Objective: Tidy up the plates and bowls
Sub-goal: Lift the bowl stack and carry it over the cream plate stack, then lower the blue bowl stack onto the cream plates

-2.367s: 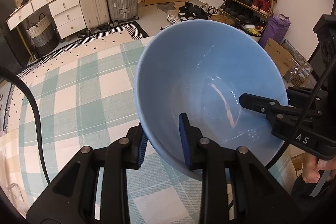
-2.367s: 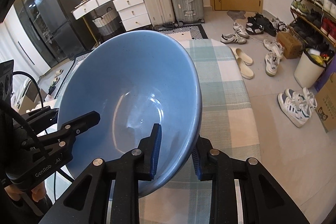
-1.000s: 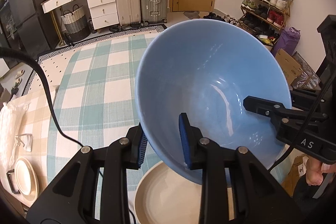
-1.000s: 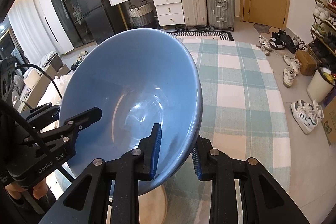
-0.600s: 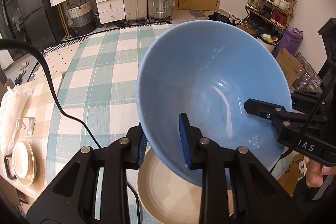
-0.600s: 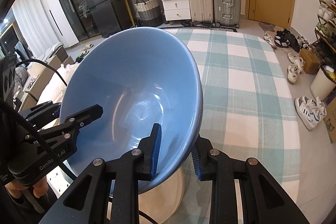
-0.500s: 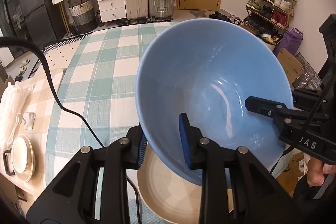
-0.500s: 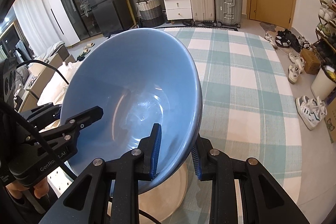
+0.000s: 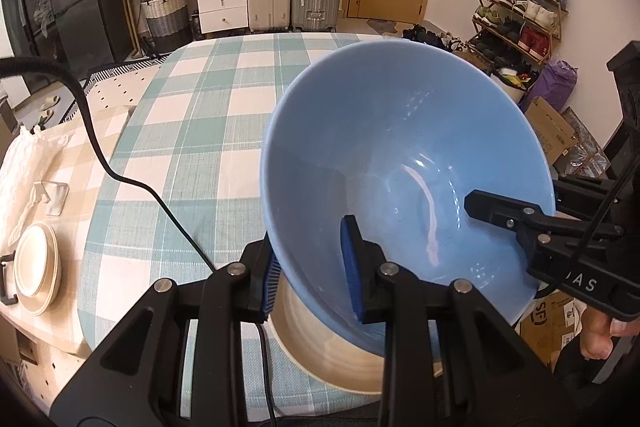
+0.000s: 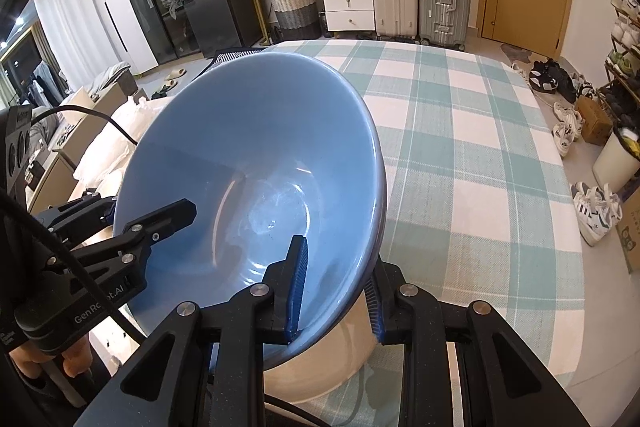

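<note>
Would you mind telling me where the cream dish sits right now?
In both wrist views the cream dish sits on the checked tablecloth at the table's near edge, directly under the blue bowl.

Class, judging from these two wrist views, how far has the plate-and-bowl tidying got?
Done: a stack of cream plates sits on the side surface at the left. In hand: the left gripper and right gripper both clamp the rim of the blue bowl, held above a cream bowl on the checked tablecloth. Left: setting the blue bowl down.
</note>
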Action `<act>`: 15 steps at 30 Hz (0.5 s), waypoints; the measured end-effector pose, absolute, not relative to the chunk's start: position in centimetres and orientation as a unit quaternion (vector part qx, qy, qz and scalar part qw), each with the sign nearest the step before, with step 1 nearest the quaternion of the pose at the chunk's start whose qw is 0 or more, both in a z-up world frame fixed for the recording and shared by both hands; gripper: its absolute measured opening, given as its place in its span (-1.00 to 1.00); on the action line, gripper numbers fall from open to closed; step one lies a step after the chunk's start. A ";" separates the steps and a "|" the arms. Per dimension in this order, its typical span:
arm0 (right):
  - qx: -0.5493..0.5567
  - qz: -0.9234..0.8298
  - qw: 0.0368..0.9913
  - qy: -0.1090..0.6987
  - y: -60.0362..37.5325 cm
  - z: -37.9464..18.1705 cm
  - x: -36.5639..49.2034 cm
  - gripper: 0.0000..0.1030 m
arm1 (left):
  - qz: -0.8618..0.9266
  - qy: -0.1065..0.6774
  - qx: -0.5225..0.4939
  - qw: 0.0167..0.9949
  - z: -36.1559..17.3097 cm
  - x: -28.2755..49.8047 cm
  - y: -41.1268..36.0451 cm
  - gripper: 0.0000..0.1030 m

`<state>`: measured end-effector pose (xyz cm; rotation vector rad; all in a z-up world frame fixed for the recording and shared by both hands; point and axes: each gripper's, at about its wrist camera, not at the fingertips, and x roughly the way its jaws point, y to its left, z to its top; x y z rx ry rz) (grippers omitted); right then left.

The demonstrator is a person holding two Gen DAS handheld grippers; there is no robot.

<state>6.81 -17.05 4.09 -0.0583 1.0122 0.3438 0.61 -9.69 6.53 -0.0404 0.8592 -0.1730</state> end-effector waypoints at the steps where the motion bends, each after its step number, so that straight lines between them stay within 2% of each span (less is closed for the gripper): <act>1: -0.029 0.163 0.860 0.482 -17.0 4.0 6.6 -0.48 | -0.084 0.417 -0.019 0.905 6.3 0.3 -9.7 -0.53; 15: -0.043 0.160 0.852 0.496 -17.1 2.5 5.0 -0.48 | -0.084 0.442 -0.018 0.893 3.9 -0.7 -10.5 -0.53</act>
